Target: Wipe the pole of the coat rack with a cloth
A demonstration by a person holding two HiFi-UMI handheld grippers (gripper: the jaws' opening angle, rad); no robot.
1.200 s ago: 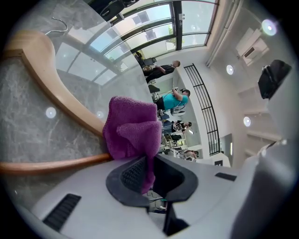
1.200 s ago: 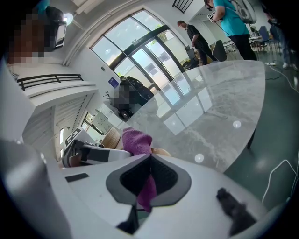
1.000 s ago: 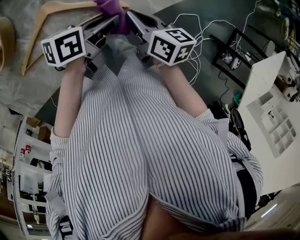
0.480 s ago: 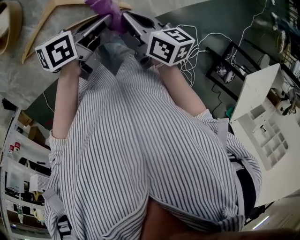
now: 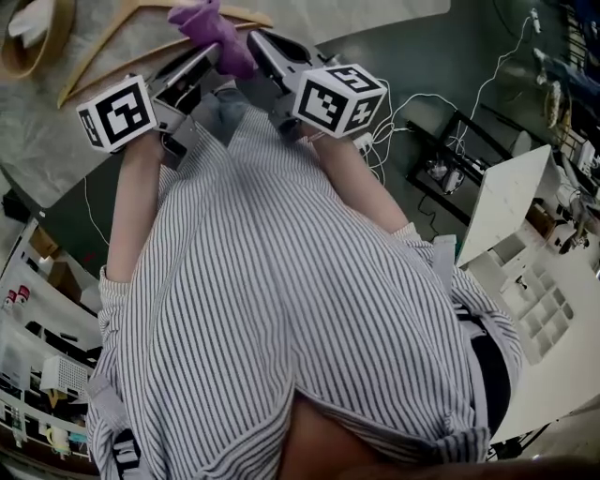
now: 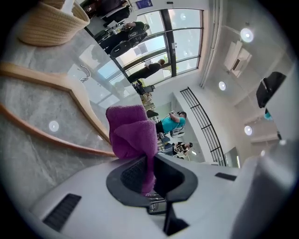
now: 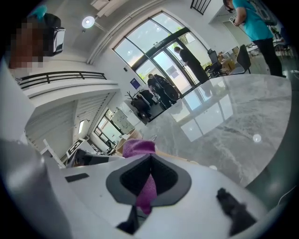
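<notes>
- Head view: the person's striped shirt [image 5: 281,281] fills most of the frame. Both tools are held out in front, over a grey marble table [image 5: 37,131].
- The left gripper [image 5: 210,52] and right gripper [image 5: 256,40] converge on a purple cloth [image 5: 214,28]. The grip is hard to read this close to the frame edge.
- A wooden hanger [image 5: 94,56] lies on the table just beyond the tips.
- Left gripper view: the left gripper [image 6: 149,169] is clamped on the cloth [image 6: 131,135], which bunches above the pads. The hanger [image 6: 46,79] and a woven basket [image 6: 51,21] are beyond.
- Right gripper view: the right gripper [image 7: 149,173] pinches a strip of the cloth [image 7: 138,147].
</notes>
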